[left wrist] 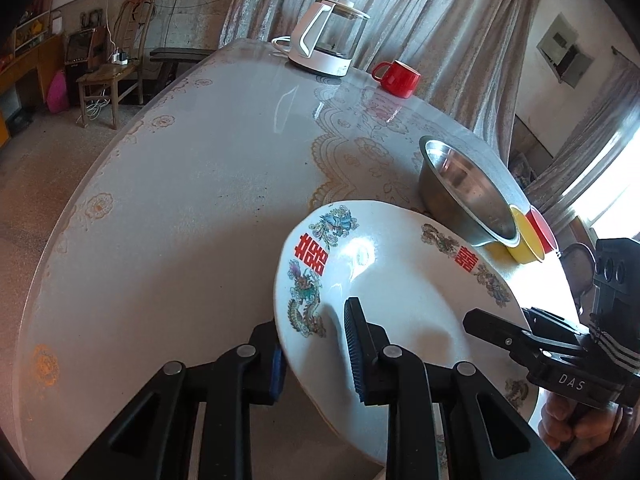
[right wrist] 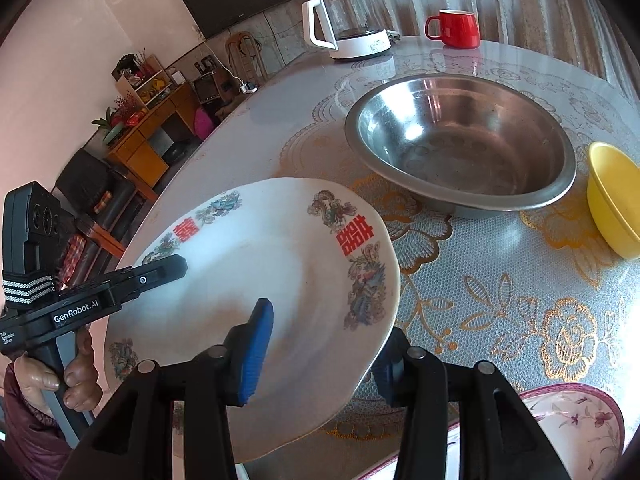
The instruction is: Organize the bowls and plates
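Observation:
A white plate with red characters and dragon prints [left wrist: 392, 280] [right wrist: 280, 280] is held tilted above the table. My left gripper [left wrist: 316, 352] straddles its left rim, one finger above and one below. My right gripper [right wrist: 320, 344] straddles the opposite rim; it also shows in the left wrist view [left wrist: 520, 340]. A steel bowl [right wrist: 460, 144] [left wrist: 460, 188] stands behind the plate. A yellow bowl [right wrist: 616, 196] [left wrist: 524, 240] sits to its right, with a red bowl [left wrist: 544, 232] beside it. A pink-rimmed floral plate [right wrist: 576, 424] lies at the near right.
A glass kettle on a white base [left wrist: 328, 40] [right wrist: 348, 24] and a red mug [left wrist: 396, 76] [right wrist: 456, 28] stand at the far edge of the round table [left wrist: 180, 200]. A wooden chair [left wrist: 112, 64] stands beyond the table's left side.

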Action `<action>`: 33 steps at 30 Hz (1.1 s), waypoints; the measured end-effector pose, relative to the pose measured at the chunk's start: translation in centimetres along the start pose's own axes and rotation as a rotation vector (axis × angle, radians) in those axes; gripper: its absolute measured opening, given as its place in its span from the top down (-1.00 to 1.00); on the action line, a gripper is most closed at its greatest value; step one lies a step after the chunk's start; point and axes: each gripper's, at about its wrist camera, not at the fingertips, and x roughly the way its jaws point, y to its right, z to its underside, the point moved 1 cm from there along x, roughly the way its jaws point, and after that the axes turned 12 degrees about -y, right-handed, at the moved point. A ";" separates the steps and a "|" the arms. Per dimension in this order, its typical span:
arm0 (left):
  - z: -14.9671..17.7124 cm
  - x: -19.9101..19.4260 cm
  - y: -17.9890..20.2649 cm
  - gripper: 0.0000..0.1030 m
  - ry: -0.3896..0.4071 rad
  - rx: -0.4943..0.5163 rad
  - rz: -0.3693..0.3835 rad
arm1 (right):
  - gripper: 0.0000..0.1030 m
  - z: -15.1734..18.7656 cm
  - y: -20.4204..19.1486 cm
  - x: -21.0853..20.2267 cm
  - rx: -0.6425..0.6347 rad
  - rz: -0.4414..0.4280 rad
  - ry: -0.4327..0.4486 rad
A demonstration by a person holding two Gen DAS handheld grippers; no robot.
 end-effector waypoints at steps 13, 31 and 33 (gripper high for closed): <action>1.6 -0.2 0.9 0.49 0.015 0.043 0.018 | 0.28 1.5 -1.1 -0.1 -0.048 0.041 0.020; 4.0 -3.6 3.4 0.43 0.119 0.124 0.030 | 0.29 3.0 -1.0 -2.8 -0.061 0.039 0.102; 4.5 -4.2 4.2 0.43 0.132 0.133 0.033 | 0.29 3.4 -0.8 -3.5 -0.061 0.037 0.120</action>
